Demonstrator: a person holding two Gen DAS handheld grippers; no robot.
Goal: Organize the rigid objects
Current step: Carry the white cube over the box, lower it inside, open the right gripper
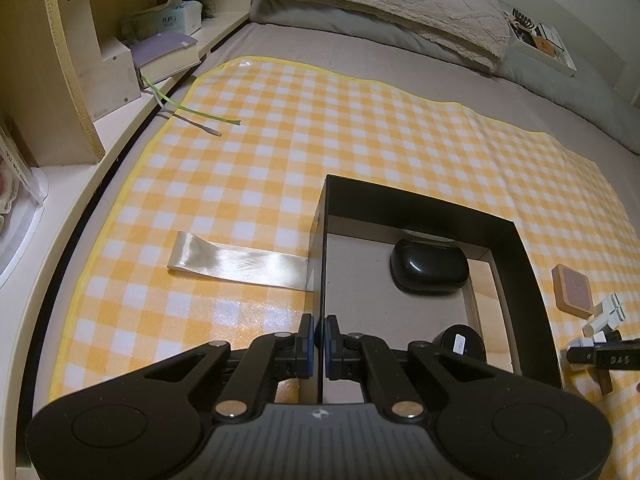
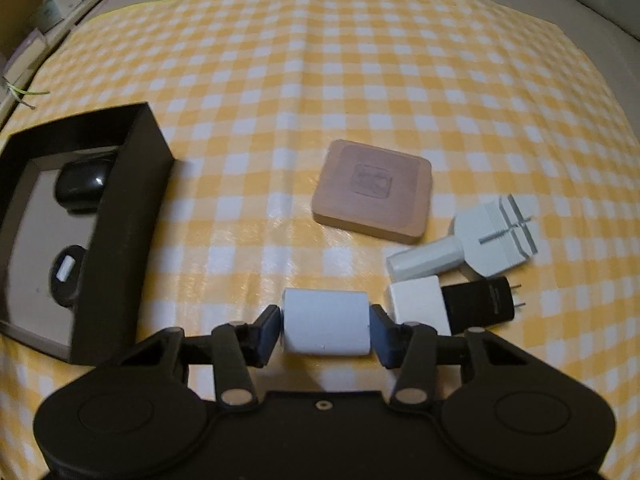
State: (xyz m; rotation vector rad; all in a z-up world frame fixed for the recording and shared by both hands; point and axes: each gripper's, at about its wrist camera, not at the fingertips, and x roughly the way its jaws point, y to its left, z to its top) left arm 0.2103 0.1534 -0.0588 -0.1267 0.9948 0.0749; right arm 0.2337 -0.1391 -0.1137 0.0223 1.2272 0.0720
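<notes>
White cylinder, clamped end-to-end in the right gripper just above the checked cloth on the bed, could roll out if tilted, while the left gripper, jaws together on its wall, steadies the black box.

We carry two matching tools. Our left gripper has a matte black body with a ribbed grey centre plate bearing a small crosshair mark, two round raised discs at its shoulders, black linkage bars pinned with silver rivets, and blue pads. Our right gripper is the same black build, with a small screw hole in its centre plate.
</notes>
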